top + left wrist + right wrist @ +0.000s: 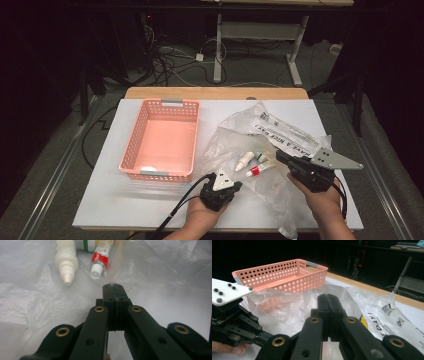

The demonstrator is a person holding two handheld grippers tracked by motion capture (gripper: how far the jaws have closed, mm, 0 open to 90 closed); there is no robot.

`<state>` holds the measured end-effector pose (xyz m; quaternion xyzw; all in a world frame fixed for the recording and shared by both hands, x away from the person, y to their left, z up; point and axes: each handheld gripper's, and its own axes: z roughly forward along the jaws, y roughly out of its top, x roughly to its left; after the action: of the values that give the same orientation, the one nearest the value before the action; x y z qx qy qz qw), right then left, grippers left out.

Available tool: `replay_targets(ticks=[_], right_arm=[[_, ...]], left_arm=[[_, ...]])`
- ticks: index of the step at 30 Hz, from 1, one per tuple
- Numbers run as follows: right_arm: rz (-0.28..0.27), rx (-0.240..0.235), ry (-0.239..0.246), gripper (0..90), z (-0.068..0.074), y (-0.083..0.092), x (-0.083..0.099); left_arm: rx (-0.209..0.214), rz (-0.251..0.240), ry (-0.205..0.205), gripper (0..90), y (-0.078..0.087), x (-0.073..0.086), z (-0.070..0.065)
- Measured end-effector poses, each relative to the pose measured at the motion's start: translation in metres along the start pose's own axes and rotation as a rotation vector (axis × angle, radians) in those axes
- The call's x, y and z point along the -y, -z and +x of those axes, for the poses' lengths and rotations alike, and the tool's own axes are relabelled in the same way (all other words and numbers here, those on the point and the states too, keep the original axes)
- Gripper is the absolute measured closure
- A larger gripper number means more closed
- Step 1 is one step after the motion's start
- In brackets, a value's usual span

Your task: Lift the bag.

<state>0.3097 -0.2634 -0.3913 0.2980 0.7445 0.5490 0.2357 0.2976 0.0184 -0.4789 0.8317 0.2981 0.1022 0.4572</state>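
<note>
A clear plastic bag [280, 132] with black print lies on the white table top [115, 200], right of centre. Inside it are a small white dropper bottle [245, 160], a red-and-white tube [259, 170] and a green-banded item [261, 157]. My left gripper [235, 186] is shut, pinching a fold of the bag film [113, 281] just in front of the bottle [66, 262] and tube [100, 260]. My right gripper [281, 156] is shut at the bag's right side, and the film [327, 290] gathers to its tip.
A pink perforated basket [172, 103] stands left of the bag, with a small white thing on its floor. In the right gripper view the basket [287, 267] is beyond the bag and the left gripper [234, 325] is at the left. Table legs and cables lie beyond the table.
</note>
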Motion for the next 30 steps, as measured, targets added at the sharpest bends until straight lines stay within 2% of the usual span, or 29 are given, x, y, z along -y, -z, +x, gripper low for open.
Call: replay_targets(ticks=[10,17,21,24,30], right_arm=[[-0.018,0.021,0.001,90.0,-0.002,-0.006,-0.003],[-0.042,0.03,0.006,90.0,-0.001,-0.006,-0.005],[-0.063,0.042,0.002,90.0,-0.002,-0.004,-0.008],[-0.065,0.051,0.012,90.0,-0.002,-0.005,-0.011],[-0.089,0.081,-0.017,90.0,-0.01,-0.006,-0.019]], left_arm=[[-0.049,-0.095,0.008,88.5,0.017,-0.002,0.013],[-0.106,-0.158,-0.039,88.4,0.026,-0.011,0.01],[-0.147,-0.194,-0.077,88.4,0.034,-0.021,0.011],[-0.154,-0.226,-0.059,88.5,0.038,-0.03,0.016],[-0.196,-0.279,-0.096,88.5,0.05,-0.065,0.029]])
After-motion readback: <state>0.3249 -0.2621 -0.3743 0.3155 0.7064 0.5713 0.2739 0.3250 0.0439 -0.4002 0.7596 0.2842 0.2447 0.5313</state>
